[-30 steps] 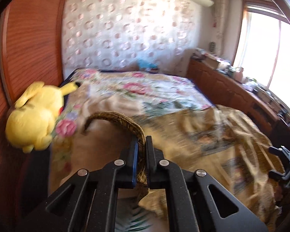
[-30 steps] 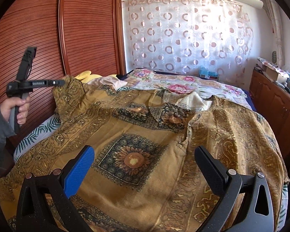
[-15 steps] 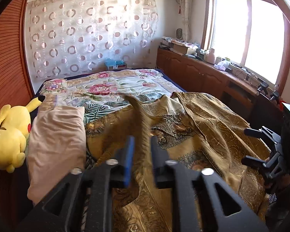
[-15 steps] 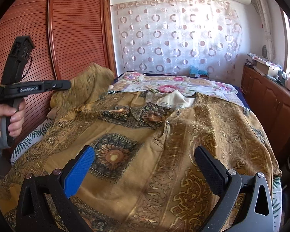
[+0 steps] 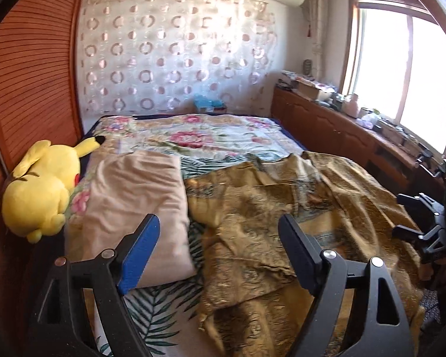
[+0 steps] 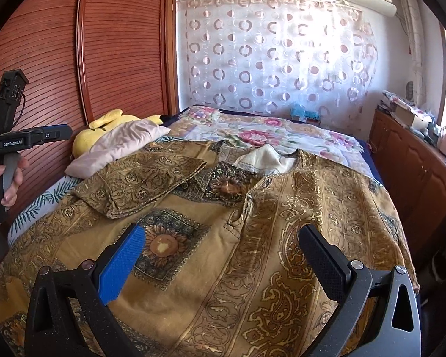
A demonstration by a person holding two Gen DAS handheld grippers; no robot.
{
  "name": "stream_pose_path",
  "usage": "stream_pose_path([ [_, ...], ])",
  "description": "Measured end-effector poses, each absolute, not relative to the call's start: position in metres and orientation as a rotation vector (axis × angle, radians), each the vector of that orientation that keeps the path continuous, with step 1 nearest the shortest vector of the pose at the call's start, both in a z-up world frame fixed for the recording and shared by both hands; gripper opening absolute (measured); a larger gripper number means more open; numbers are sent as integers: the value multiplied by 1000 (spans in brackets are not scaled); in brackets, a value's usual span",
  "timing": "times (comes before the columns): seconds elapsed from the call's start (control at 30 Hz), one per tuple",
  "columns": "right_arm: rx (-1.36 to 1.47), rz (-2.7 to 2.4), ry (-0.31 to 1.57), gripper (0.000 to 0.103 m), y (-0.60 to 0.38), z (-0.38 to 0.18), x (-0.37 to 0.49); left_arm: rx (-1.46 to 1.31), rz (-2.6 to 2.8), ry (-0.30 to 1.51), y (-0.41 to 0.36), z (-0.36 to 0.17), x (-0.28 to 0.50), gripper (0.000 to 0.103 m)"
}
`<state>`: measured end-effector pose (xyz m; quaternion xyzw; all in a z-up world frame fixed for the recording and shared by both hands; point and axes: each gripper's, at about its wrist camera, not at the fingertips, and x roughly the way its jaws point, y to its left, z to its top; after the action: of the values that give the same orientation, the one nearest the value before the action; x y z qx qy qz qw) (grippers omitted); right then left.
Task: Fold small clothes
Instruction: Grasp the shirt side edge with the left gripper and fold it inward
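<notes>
A golden-brown patterned shirt (image 6: pixel 252 238) lies spread front-up across the bed. Its left sleeve (image 6: pixel 145 178) is folded inward over the chest. My left gripper (image 5: pixel 218 226) hovers over the shirt's left edge (image 5: pixel 252 238); its jaws are opening and nothing is between them. In the right wrist view the left gripper (image 6: pixel 61 132) sits at the far left in a person's hand (image 6: pixel 6 175). My right gripper (image 6: pixel 223 235) stands open above the shirt's lower front, holding nothing. The right gripper (image 5: pixel 401 215) also shows at the right edge of the left wrist view.
A folded pink garment (image 5: pixel 133 202) and a yellow plush toy (image 5: pixel 41 184) lie at the bed's left side, against the wooden wardrobe (image 6: pixel 119 44). The floral bedspread (image 5: pixel 208 136) shows beyond the shirt. A low wooden cabinet (image 5: pixel 342 131) with clutter runs under the window on the right.
The left gripper carried the sleeve inward over the shirt, let it go and opened wide, then drew back to the left. The sleeve now lies folded on the chest. The right gripper stayed put.
</notes>
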<state>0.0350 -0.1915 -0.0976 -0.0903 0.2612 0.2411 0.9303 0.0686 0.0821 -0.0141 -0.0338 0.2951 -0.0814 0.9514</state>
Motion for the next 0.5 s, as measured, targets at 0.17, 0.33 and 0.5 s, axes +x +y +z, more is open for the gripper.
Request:
stream_pose_path([
  [0.17,-188,480,546,103,-204,-97,42,-80,-153,624,84,-26,80,83],
  [0.33,-230,433,557,103,-216,-97,54,-70,-156,640,85,-32,107,83],
  [0.5,-223,380,575,103,-241,-99,60,-63,-177,722,87,-49,154,53],
])
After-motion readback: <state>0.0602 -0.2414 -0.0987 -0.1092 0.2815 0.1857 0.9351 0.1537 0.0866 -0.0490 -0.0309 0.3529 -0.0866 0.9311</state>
